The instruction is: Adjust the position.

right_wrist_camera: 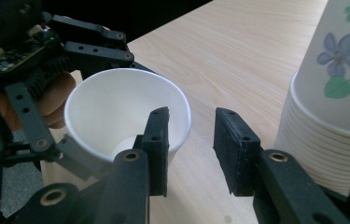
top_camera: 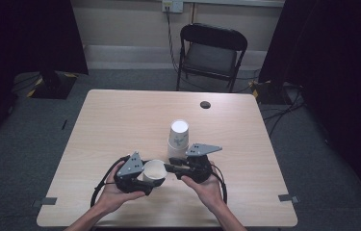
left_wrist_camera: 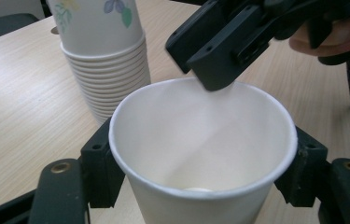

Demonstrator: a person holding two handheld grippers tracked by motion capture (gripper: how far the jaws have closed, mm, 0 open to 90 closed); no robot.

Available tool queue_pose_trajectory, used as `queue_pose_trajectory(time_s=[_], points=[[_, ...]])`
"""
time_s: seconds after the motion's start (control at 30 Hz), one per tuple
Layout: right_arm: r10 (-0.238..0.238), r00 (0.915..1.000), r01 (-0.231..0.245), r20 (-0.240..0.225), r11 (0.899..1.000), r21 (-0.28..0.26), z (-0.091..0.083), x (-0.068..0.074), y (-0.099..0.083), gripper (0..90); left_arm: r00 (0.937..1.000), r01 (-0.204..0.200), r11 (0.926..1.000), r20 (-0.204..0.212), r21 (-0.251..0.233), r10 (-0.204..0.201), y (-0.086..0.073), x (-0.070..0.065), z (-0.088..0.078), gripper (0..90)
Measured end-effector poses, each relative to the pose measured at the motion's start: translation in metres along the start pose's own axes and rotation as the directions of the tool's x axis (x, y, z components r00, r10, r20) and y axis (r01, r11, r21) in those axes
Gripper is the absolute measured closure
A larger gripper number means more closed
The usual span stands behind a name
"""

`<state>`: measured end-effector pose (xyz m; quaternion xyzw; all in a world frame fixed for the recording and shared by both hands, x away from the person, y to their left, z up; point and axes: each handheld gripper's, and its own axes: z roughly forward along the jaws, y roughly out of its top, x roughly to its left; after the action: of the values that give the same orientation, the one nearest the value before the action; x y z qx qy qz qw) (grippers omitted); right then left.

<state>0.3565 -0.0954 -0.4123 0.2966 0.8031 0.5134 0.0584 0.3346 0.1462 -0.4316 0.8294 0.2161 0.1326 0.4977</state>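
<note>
A single white paper cup (top_camera: 154, 169) (left_wrist_camera: 200, 140) (right_wrist_camera: 116, 102) is held upright near the table's front edge. My left gripper (top_camera: 150, 177) (left_wrist_camera: 200, 163) is shut on it, one pad pressed against each side of its wall. My right gripper (top_camera: 171, 168) (right_wrist_camera: 191, 140) stands open at the cup's rim. One of its jaws hangs over the cup's mouth and the other is outside the rim, with a gap between them. Just behind stands an upside-down stack of flower-printed paper cups (top_camera: 178, 137) (left_wrist_camera: 102, 60) (right_wrist_camera: 331, 93).
The light wooden table (top_camera: 120, 115) has a small dark round spot (top_camera: 205, 104) near its far edge. A black folding chair (top_camera: 212, 53) stands behind the table, with cables on the floor around it. Dark curtains hang at both sides.
</note>
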Motion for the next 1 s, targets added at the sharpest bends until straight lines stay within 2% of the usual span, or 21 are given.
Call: queue_pose_trajectory(time_s=[0.27, 0.5, 0.6, 0.73, 0.83, 0.9, 1.0], points=[[-0.010, 0.9999, 0.010, 0.012, 1.000, -0.024, -0.012, -0.004, 0.002, 67.0, 0.9996, 0.020, 0.9998, -0.019, 0.006, -0.019, -0.006, 0.005, -0.006, 30.2], [-0.014, 0.9995, 0.014, 0.029, 1.000, -0.020, -0.018, -0.004, -0.001, 65.2, 0.9973, 0.057, 0.9983, -0.045, -0.016, -0.057, -0.007, 0.011, -0.014, 30.5], [-0.007, 0.9991, 0.007, 0.042, 1.000, -0.013, -0.019, -0.007, -0.004, 63.5, 0.9933, 0.093, 0.9949, -0.065, -0.040, -0.095, -0.008, 0.019, -0.022, 30.7], [-0.016, 0.9962, 0.016, 0.085, 1.000, 0.001, -0.021, -0.011, -0.010, 60.3, 0.9878, 0.108, 0.9920, -0.106, -0.066, -0.114, -0.008, 0.030, -0.030, 31.1], [-0.012, 0.9952, 0.011, 0.098, 1.000, 0.013, -0.022, -0.015, -0.015, 57.9, 0.9846, 0.093, 0.9927, -0.141, -0.078, -0.103, -0.005, 0.034, -0.035, 31.1], [-0.005, 0.9952, 0.003, 0.097, 1.000, 0.019, -0.023, -0.017, -0.018, 55.8, 0.9826, 0.103, 0.9899, -0.145, -0.097, -0.116, -0.002, 0.035, -0.038, 31.1], [-0.016, 0.9910, 0.011, 0.133, 0.999, 0.040, -0.026, -0.020, -0.024, 51.9, 0.9815, 0.098, 0.9897, -0.154, -0.104, -0.113, 0.001, 0.037, -0.040, 31.2]])
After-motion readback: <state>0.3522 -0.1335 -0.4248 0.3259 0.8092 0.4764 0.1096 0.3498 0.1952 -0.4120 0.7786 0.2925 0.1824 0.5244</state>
